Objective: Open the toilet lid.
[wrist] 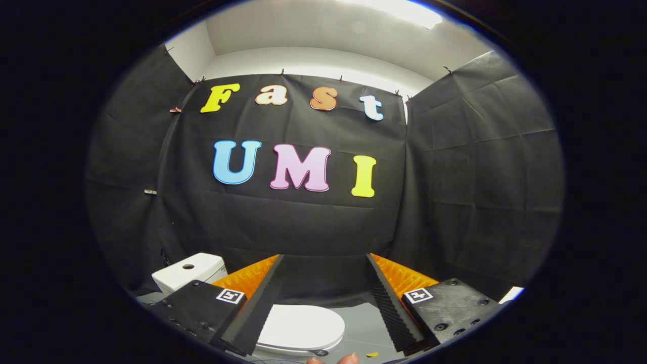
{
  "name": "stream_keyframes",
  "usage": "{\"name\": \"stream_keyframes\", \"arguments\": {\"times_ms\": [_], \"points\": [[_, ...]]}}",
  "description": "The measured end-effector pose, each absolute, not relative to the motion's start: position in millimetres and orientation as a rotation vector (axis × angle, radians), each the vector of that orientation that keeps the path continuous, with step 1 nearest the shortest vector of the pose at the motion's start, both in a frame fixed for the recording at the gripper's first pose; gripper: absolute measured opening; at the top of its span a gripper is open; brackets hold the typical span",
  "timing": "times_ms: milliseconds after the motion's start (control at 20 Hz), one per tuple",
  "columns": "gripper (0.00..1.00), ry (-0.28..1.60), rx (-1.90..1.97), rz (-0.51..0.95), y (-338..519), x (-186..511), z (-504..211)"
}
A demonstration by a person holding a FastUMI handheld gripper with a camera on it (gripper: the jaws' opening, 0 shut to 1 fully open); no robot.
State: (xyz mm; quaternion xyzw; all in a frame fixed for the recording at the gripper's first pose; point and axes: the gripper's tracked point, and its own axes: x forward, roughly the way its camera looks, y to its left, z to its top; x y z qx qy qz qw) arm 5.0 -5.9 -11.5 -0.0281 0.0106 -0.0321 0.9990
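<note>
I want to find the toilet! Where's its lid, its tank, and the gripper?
toilet lid (303, 326), gripper view, closed lid's white top.
toilet tank (194, 270), gripper view, tank's white top.
gripper (323, 298), gripper view, the gap between its open jaws.

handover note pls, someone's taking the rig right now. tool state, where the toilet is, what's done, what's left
Tool: open, fingers spread wide, nothing between them, held well above the toilet and aimed mostly at the booth wall.
Toilet lid: white, closed, lying flat, seen low between the fingers and below them. No contact with it.
Cistern: white, beside the lid, beyond the finger on that side.
Fingertips of a person's hand show just below the lid, on the grey floor side.
Done: nothing yet, lid not touched.
Left: bring the tool down to the lid's front edge, catch it, swing it up toward the cistern.
</note>
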Motion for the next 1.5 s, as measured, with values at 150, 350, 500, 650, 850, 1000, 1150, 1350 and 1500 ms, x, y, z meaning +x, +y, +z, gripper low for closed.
{"name": "stream_keyframes", "arguments": {"times_ms": [150,350,500,650,850,1000,1150,1350,1500], "points": [[0.99,0.023,-0.052,-0.054,-3.0,4.3,-11.0],[0.99,0.006,-0.057,-0.057,-4.5,1.1,-4.7],[0.98,0.001,-0.057,-0.064,-6.4,0.8,-3.2],[0.98,-0.013,-0.042,-0.064,-5.4,1.4,-0.6],[0.98,-0.029,-0.020,-0.036,-0.9,3.8,-7.0],[0.98,-0.052,-0.007,-0.040,-5.2,10.4,-17.0],[0.99,-0.066,-0.035,-0.057,-11.3,16.8,-41.0],[0.98,-0.062,-0.083,-0.037,-10.9,22.0,-82.9],[0.99,-0.065,-0.104,-0.015,-7.4,23.6,-116.5]]}}
